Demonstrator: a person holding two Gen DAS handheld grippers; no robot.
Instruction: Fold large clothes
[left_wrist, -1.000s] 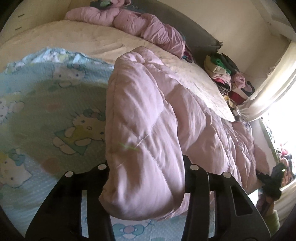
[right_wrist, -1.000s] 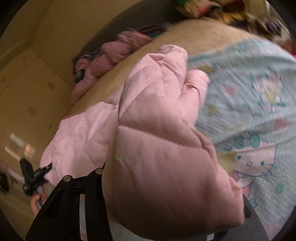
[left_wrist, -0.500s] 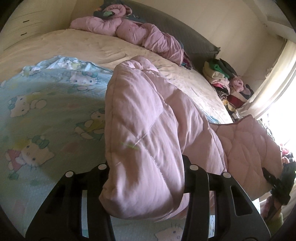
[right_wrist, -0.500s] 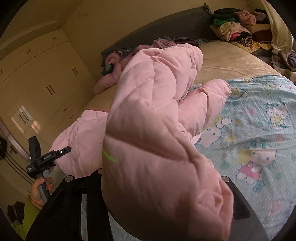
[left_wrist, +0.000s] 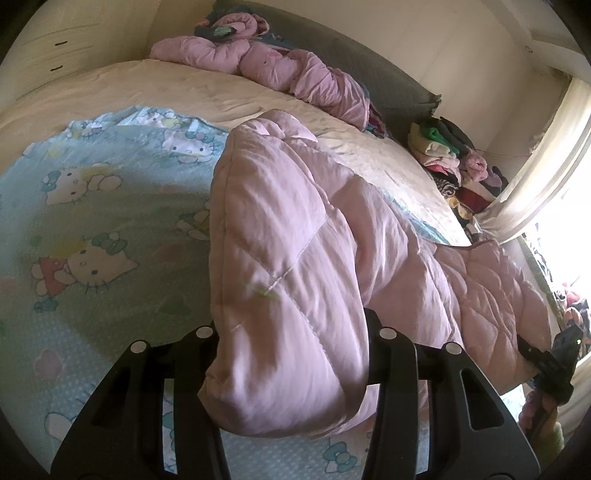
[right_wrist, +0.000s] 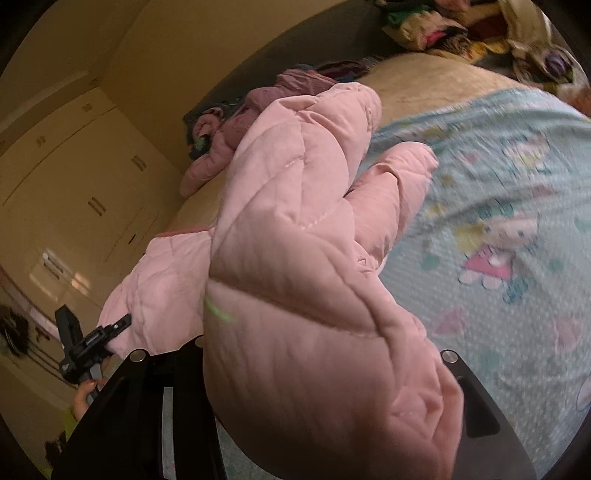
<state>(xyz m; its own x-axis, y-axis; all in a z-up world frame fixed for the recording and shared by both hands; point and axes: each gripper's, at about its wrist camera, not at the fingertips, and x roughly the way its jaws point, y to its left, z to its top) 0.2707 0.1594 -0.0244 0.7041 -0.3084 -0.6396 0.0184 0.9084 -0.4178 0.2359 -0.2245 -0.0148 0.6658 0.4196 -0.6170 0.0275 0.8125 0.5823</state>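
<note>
A large pink quilted jacket (left_wrist: 295, 236) lies bunched over the Hello Kitty sheet (left_wrist: 92, 229) on the bed. My left gripper (left_wrist: 291, 354) is shut on a thick fold of it, and the fabric drapes over the fingers. In the right wrist view the same jacket (right_wrist: 295, 229) fills the middle, and my right gripper (right_wrist: 321, 369) is shut on another padded fold that hides its right finger. A sleeve (right_wrist: 402, 177) rests on the sheet. The other gripper shows at the edge of each view (left_wrist: 554, 365) (right_wrist: 88, 347).
A second pink garment (left_wrist: 258, 66) lies by the dark headboard (left_wrist: 388, 85). A pile of mixed clothes (left_wrist: 450, 158) sits at the bed's far right corner near a curtain (left_wrist: 546, 155). Cream wardrobe doors (right_wrist: 74, 184) stand at the left.
Both grippers still hold the jacket. The right view has tilted and moved, now blurred, and the jacket's lower part has spread out flatter to the right in the left view.
</note>
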